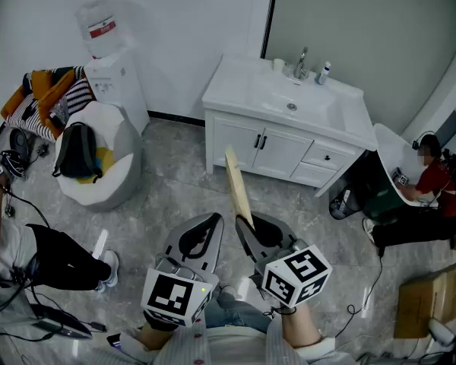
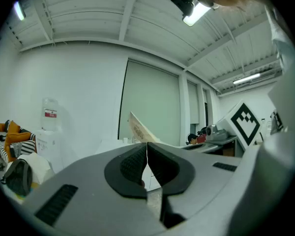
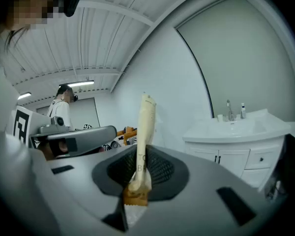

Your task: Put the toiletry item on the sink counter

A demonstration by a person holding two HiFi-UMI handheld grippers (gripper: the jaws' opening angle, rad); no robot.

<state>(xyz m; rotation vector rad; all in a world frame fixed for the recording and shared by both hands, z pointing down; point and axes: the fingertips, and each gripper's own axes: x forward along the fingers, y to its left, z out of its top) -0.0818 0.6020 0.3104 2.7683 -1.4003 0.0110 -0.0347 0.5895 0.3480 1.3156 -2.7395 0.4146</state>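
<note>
My right gripper [image 1: 248,225] is shut on the lower end of a long, flat, cream toiletry tube [image 1: 238,185], which sticks up and away from the jaws. In the right gripper view the tube [image 3: 145,127] stands upright between the dark pads [image 3: 160,168], its crimped brown end below them. My left gripper [image 1: 211,226] is beside it on the left, shut with nothing held; its pads [image 2: 132,163] meet in the left gripper view. The white sink counter [image 1: 235,90] stands across the floor ahead, well beyond both grippers, and shows at the right of the right gripper view [image 3: 236,130].
On the counter are a faucet [image 1: 302,63], a small bottle [image 1: 324,73] and a cup [image 1: 278,65]. A water dispenser [image 1: 110,67] and a white beanbag [image 1: 125,166] with a black backpack [image 1: 76,150] are at left. One person sits at right [image 1: 433,181], another at left [image 1: 30,257].
</note>
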